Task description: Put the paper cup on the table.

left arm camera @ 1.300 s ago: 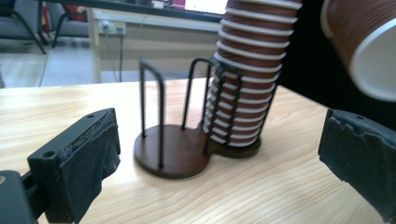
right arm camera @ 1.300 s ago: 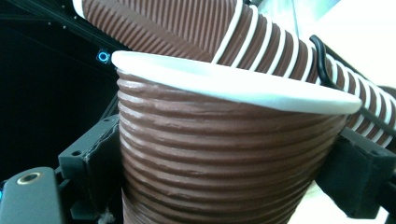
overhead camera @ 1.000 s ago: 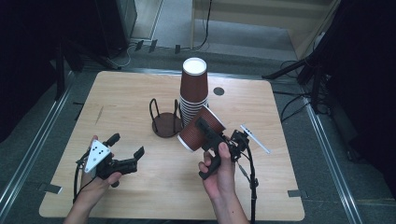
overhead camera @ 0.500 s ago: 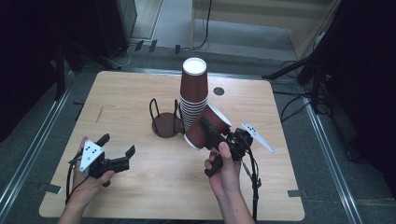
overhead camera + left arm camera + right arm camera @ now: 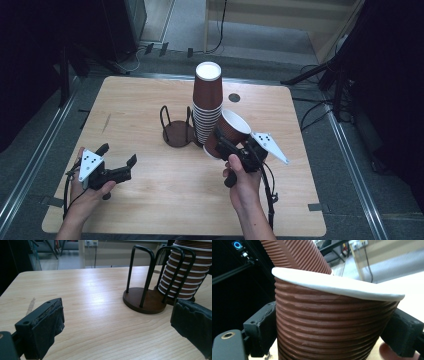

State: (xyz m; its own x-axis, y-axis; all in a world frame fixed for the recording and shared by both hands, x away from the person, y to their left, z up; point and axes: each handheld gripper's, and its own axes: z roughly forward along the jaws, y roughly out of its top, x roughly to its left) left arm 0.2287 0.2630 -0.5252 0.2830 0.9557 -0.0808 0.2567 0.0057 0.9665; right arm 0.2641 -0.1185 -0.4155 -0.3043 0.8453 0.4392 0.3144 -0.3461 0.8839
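- Since a second ago the left gripper (image 5: 119, 171) has slid back toward the near-left corner of the table (image 5: 140, 100), and the right gripper (image 5: 227, 145) has carried its paper cup (image 5: 227, 132) to the right and farther from the person, so it now sits just beside the foot of the stack of cups (image 5: 207, 107)
- Left side: the left gripper hangs low over bare wood with its jaws spread wide and nothing between them; in the left gripper view the pads (image 5: 50, 325) frame only tabletop
- Middle: one dark wire cup holder (image 5: 177, 127) stands with nothing in it, its round base flat on the table, just left of the stack
- Right of it: one tall stack of ribbed brown cups stands upright, mouths down; I count roughly ten white rims, though the lowest ones blur together
- Right side: the right gripper is clamped on a single cup, tilted with its white rim up and to the right; the right gripper view shows both pads pressed on the cup's ribbed wall (image 5: 332, 325)
- Progress, as I judge it: one cup is off the stack and in hand, but the holder is unfilled, so the placing seems not yet done and the rest of the stack is left
- Count: two grippers, one holder, one stack, one loose cup
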